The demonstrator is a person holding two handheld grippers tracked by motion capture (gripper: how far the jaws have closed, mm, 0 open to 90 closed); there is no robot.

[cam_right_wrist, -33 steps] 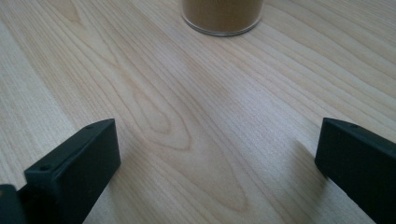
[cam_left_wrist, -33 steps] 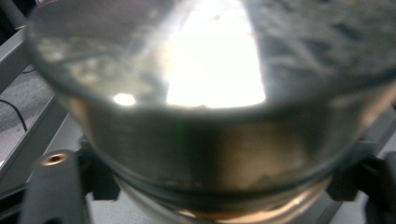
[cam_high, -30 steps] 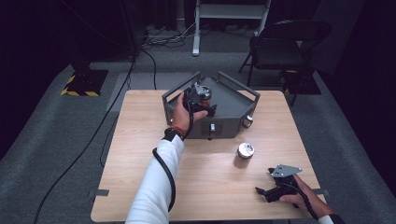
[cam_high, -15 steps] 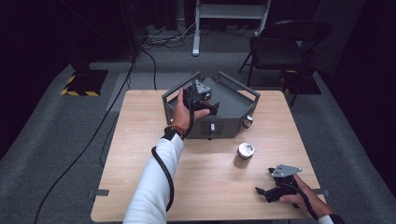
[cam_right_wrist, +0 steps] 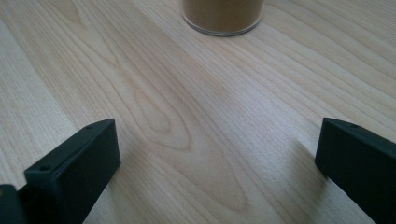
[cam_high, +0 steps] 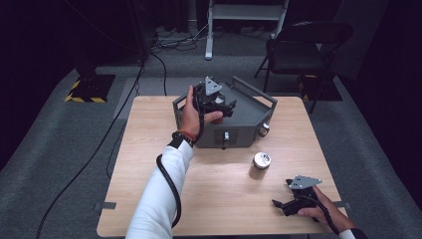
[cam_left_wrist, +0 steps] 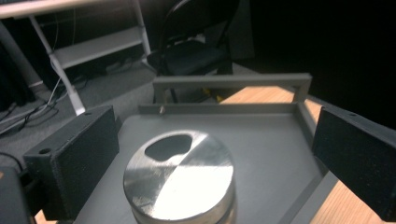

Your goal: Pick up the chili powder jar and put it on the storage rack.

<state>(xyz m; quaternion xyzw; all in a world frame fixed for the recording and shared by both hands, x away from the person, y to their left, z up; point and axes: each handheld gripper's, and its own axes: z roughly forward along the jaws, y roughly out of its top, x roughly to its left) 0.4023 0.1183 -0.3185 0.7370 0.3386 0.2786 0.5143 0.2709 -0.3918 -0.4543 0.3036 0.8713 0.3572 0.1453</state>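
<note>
Left gripper (cam_high: 225,105): my jaws spread around the steel-lidded jar (cam_left_wrist: 180,184), upper centre, on the grey tray (cam_left_wrist: 275,154).
Right gripper (cam_high: 284,205): jaws spread, lower right.

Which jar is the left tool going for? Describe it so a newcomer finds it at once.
Start at the grey metal tray with bar handles at the far middle of the wooden table. On the tray's floor, between the open jaws of the left tool, stands a jar with a shiny metal lid. Unlike the other jar, which stands on bare wood, it sits inside the tray.
</note>
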